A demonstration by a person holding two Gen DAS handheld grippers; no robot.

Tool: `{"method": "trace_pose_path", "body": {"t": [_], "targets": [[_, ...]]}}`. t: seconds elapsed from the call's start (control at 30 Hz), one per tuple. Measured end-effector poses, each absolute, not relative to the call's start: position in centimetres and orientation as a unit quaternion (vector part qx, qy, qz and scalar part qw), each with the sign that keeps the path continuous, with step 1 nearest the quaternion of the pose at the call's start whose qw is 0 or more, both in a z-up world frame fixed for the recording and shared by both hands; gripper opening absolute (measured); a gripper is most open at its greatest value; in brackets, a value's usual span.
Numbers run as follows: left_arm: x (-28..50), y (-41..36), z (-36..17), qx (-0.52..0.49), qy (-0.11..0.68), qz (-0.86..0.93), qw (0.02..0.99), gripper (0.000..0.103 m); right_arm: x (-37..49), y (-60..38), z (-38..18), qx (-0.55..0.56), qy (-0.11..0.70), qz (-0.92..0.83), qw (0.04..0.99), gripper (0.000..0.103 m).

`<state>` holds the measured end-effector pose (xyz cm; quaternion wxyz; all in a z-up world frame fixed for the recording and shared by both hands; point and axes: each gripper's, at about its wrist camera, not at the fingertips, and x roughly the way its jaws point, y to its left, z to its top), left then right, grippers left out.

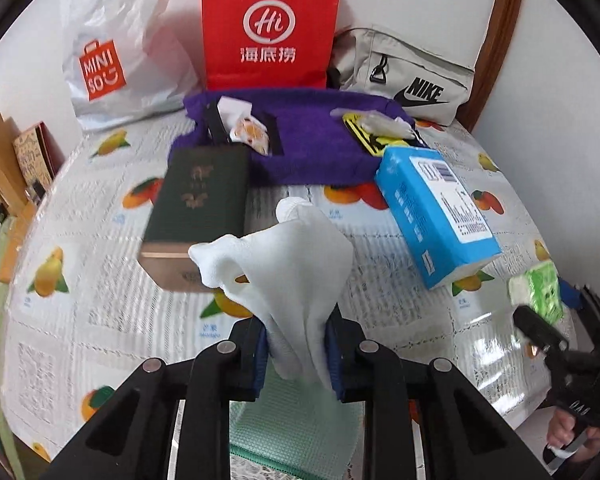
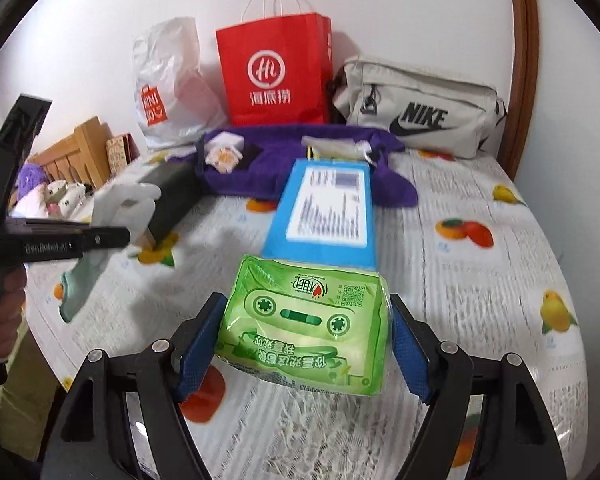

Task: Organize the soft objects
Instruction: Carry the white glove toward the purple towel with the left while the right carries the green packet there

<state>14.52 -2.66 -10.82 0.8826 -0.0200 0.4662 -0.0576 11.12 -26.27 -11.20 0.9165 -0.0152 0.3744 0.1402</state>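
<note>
My left gripper [image 1: 296, 354] is shut on a white cloth [image 1: 296, 264] with a pale green lower part, held above the table; it also shows in the right wrist view [image 2: 112, 208]. My right gripper [image 2: 304, 344] is shut on a green tissue pack [image 2: 308, 324] with a cassette print, held above the table; the pack also shows in the left wrist view [image 1: 540, 294]. A blue tissue pack [image 2: 324, 212] lies just beyond it. A purple cloth [image 1: 312, 144] lies farther back with small packets on it.
A dark green box [image 1: 196, 208] lies left of centre on the fruit-print tablecloth [image 1: 92, 308]. Along the back wall stand a white Miniso bag [image 1: 112, 52], a red paper bag [image 1: 268, 28] and a grey Nike bag [image 1: 408, 76]. Wooden furniture [image 2: 80, 148] is at far left.
</note>
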Motion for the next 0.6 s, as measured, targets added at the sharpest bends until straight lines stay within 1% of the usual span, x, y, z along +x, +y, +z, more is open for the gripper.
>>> {"method": "trace_pose_path", "body": {"t": [0.23, 0.6], "targets": [[15.6, -1.7, -8.9, -0.047, 0.454, -0.067, 0.887, 0.023, 13.8, -25.7, -8.0, -0.014, 0.351, 0.140, 0.926, 0.078], [18.2, -0.3, -6.2, -0.054, 0.436, -0.063, 0.896, 0.024, 17.4, -24.3, -5.2, 0.000, 0.337, 0.160, 0.928, 0.078]]}}
